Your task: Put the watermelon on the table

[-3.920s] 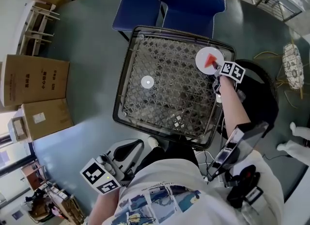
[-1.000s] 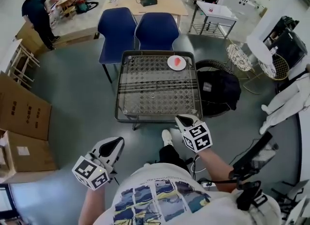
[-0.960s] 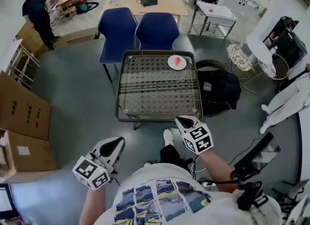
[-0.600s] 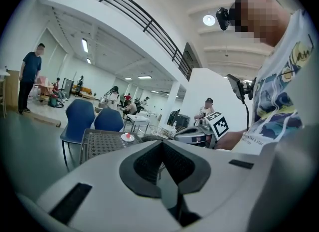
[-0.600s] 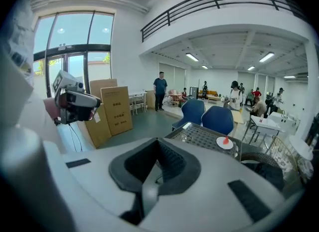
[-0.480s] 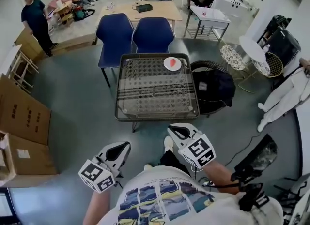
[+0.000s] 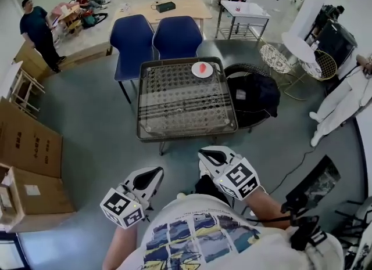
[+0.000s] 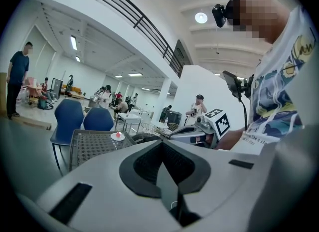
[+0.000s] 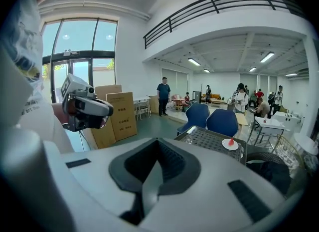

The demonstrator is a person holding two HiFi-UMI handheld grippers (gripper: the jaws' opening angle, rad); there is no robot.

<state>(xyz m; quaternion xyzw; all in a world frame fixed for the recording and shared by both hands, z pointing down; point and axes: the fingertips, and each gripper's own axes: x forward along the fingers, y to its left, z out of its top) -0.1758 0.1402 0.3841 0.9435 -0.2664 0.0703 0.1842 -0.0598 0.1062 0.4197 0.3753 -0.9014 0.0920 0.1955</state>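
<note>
A red watermelon slice [image 7: 201, 67] stands on a white plate [image 7: 197, 73] at the far right corner of the wire-mesh table [image 7: 174, 103]. Both grippers hang close to my body, well short of the table's near edge. My left gripper [image 7: 152, 173] is shut with nothing in it. My right gripper [image 7: 207, 154] is also shut and empty. The left gripper view shows the watermelon slice [image 8: 118, 134] on the distant table [image 8: 89, 145], past the left gripper [image 8: 161, 143]. In the right gripper view the watermelon slice [image 9: 231, 140] sits small beyond the right gripper [image 9: 156, 142].
Two blue chairs [image 7: 156, 35] stand behind the table. A black bag [image 7: 253, 96] lies on a round stool to its right. Cardboard boxes [image 7: 26, 147] are stacked at the left. Several people stand or sit around the hall, one [image 7: 35, 28] at far left.
Some seconds ago my right gripper was at the plate on the table. Now both grippers are drawn back by my body, and the table has receded in the head view.
</note>
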